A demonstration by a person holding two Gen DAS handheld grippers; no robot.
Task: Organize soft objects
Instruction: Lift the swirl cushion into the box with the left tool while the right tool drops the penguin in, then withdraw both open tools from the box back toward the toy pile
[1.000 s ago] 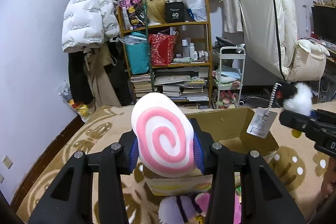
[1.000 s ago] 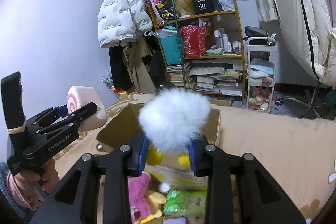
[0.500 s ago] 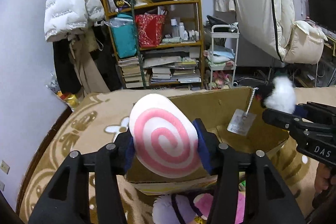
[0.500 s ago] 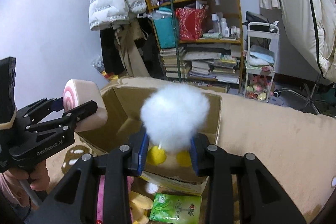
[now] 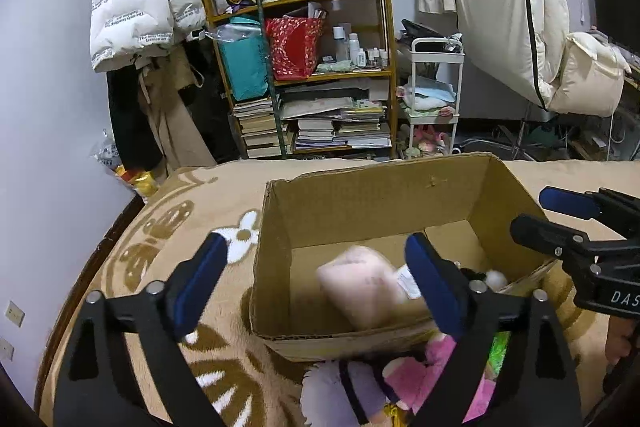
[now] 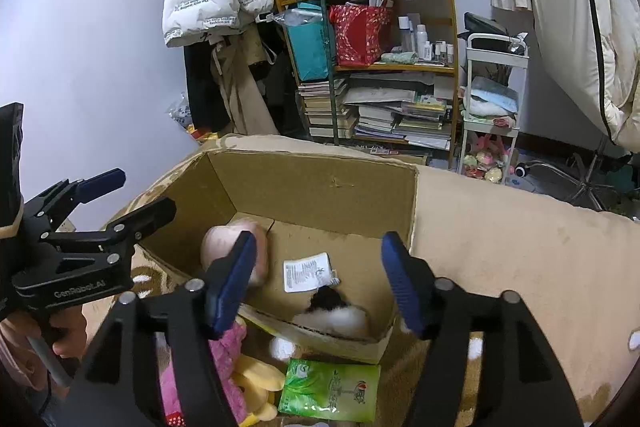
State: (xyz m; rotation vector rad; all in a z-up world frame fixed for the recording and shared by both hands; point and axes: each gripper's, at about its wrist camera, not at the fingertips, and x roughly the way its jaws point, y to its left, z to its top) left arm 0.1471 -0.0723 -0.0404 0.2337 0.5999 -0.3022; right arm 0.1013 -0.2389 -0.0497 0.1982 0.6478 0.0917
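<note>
- Cardboard box [image 5: 380, 203] sits open on the patterned blanket [image 5: 168, 239], and both your grippers hover over its near rim.
- Your left gripper [image 5: 316, 267] has its jaws spread wide, holding nothing; the pink swirl plush [image 5: 360, 285], blurred, is inside the box between them.
- Your right gripper [image 6: 320, 279] also has its jaws wide apart and empty; the black-and-white fluffy plush [image 6: 332, 315] lies on the box floor below, its paper tag [image 6: 306, 271] beside it.
- You have two plush items in the box.
- Outside, against the near wall, you have a pink plush [image 6: 224, 359], a yellow plush [image 6: 256, 379], a purple plush [image 5: 340, 387] and one green packet [image 6: 332, 391].
</note>
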